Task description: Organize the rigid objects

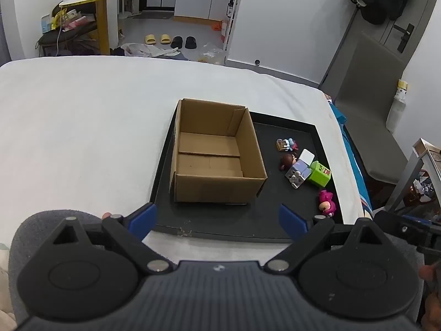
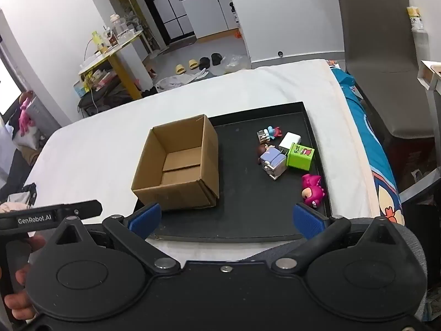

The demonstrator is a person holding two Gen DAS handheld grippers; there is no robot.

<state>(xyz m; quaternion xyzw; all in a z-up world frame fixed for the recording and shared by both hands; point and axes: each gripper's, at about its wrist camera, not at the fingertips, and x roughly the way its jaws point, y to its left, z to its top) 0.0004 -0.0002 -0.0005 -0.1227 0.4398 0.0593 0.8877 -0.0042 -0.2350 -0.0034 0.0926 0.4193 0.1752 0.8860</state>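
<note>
An open empty cardboard box [image 1: 217, 151] [image 2: 179, 165] stands on the left part of a black tray [image 1: 248, 220] [image 2: 248, 207]. To its right on the tray lie small toys: a green cube [image 1: 319, 173] [image 2: 300, 155], a lilac blocky figure [image 1: 297, 172] [image 2: 273, 162], a white block [image 2: 289, 140], a small blue-and-pink figure [image 1: 288, 144] [image 2: 268, 133], and a pink plush figure [image 1: 327, 203] [image 2: 312, 190]. My left gripper [image 1: 217, 218] is open and empty over the tray's near edge. My right gripper [image 2: 226, 218] is open and empty there too.
The tray lies on a white bed [image 1: 82, 124]. A grey chair [image 2: 380, 55] stands beyond the bed's right edge. A yellow table [image 1: 102, 0] and slippers [image 1: 157, 38] are on the floor beyond. The left gripper's body [image 2: 49, 215] shows at the left of the right wrist view.
</note>
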